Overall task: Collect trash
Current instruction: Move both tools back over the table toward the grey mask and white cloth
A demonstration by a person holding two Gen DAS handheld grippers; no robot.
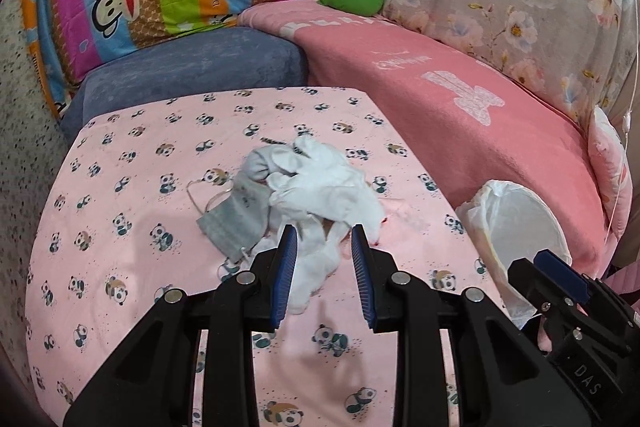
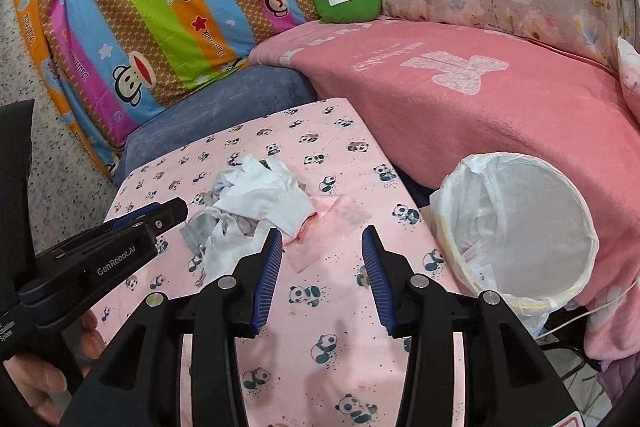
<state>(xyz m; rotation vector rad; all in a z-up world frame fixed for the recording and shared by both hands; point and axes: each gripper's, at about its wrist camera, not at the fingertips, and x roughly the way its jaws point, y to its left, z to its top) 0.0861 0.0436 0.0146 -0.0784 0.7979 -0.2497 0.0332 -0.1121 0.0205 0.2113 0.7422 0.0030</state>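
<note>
Left gripper [image 1: 324,247] jaws spread, straddling white gloves [image 1: 328,187] beside grey face mask [image 1: 236,219]. Right gripper [image 2: 322,247] wide apart, holding nothing, near lined bin [image 2: 520,223].

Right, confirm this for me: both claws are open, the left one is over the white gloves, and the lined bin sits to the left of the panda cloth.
One slip: the lined bin sits to the right of the panda cloth, as the right wrist view shows. The rest holds: the left claw is open over the white gloves, and the right claw is open too.
</note>
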